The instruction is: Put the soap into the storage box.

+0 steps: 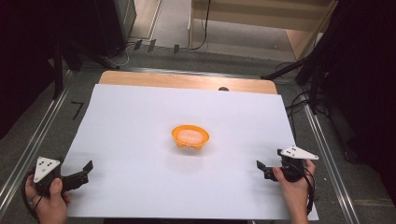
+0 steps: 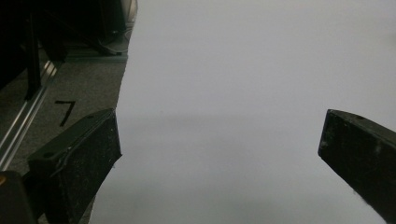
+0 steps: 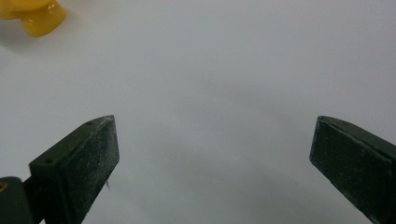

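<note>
An orange bowl with small feet stands in the middle of the white sheet; its foot appears at the top left of the right gripper view. My left gripper rests at the sheet's near left edge, held by a hand, jaws wide apart with nothing between them. The same gripper looks out over bare white sheet. My right gripper sits at the near right, open and empty, pointing left toward the bowl. In its own view the right gripper hovers over bare sheet.
The white sheet covers a wooden table whose far edge is bare. Metal rails run along both sides over grey floor. Black stands and cables stand at the far corners. A black mark is on the floor at left.
</note>
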Demonstrator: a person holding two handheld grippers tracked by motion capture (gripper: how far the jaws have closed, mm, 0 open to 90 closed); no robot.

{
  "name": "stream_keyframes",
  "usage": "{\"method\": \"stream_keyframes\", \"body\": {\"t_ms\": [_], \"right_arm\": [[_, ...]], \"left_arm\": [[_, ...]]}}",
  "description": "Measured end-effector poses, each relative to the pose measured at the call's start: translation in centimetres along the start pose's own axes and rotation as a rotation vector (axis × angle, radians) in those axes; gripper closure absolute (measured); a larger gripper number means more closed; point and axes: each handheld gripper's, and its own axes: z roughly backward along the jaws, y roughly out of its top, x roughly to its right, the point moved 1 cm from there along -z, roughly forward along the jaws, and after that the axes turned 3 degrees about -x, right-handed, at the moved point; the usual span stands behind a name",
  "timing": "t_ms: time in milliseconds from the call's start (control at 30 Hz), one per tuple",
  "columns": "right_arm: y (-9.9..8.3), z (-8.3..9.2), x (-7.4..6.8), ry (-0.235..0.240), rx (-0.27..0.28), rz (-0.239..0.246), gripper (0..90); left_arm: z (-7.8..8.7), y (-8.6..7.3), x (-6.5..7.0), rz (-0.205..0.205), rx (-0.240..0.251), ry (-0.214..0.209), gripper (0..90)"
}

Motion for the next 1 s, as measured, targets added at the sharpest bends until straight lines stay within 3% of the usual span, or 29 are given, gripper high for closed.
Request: {"method": "stream_keyframes", "body": {"t_ms": [667, 767, 867, 1000], "right_arm": [[-4.9, 4.2, 2.7, -0.055, 0.072, -0.111, 1.3], [-5.3, 4.8, 3.0, -0.099, 0.074, -0.124, 1.3], [-6.0, 5.5, 3.6, -0.088, 0.090, -0.150, 1.3], [-6.8, 6.4, 4.1, -0.027, 0.160, -0.186, 1.3]], "left_arm": [[0.0, 0.0, 0.0, 0.001, 0.002, 0.003, 0.0], [0.0, 0.0, 0.0, -0.002, 0.002, 0.002, 0.0], [0.0, 0.0, 0.0, -0.003, 0.000, 0.002, 0.0], [-0.1, 0.0, 0.1, 0.001, -0.001, -0.001, 0.0]]}}
